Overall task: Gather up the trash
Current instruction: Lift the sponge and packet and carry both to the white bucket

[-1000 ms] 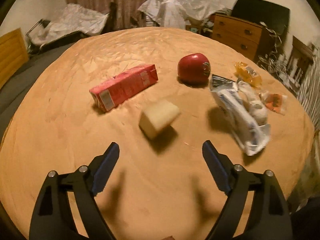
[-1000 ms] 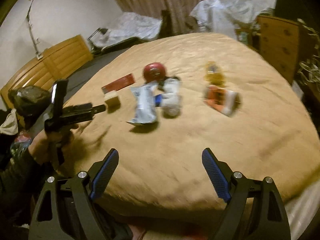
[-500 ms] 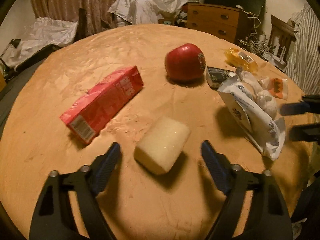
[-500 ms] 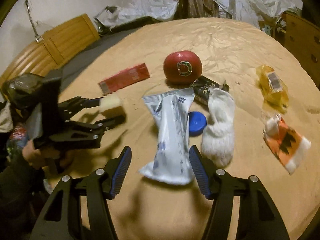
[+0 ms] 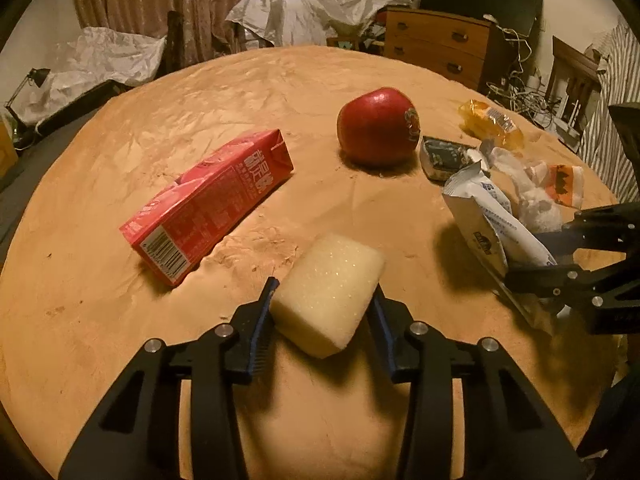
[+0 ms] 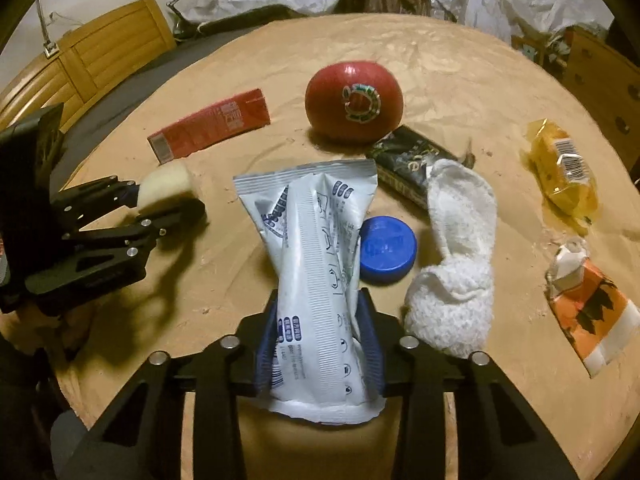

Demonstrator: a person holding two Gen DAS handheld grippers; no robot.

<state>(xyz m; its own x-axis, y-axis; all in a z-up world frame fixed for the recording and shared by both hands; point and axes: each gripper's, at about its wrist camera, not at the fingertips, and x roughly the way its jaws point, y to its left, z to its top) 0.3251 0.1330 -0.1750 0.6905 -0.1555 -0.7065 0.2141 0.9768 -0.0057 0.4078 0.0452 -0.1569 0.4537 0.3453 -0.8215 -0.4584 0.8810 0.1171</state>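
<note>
My left gripper (image 5: 324, 300) is shut on a pale yellow sponge (image 5: 330, 290) on the round tan table (image 5: 200, 92). My right gripper (image 6: 320, 316) is shut on a white plastic wrapper bag (image 6: 316, 256). The left gripper also shows in the right wrist view (image 6: 160, 204), at the left with the sponge (image 6: 166, 188). The right gripper shows at the right edge of the left wrist view (image 5: 560, 256) with the bag (image 5: 488, 228).
A red carton (image 5: 208, 204), a red apple (image 5: 378, 126), a dark wrapper (image 6: 412, 160), a blue lid (image 6: 388, 254), a white sock (image 6: 456, 256), a yellow packet (image 6: 560, 172) and an orange-white wrapper (image 6: 592, 308) lie on the table. A dresser (image 5: 436, 44) stands behind.
Both grippers moved forward and closed. The left one closed on the sponge, the right one on the white bag.
</note>
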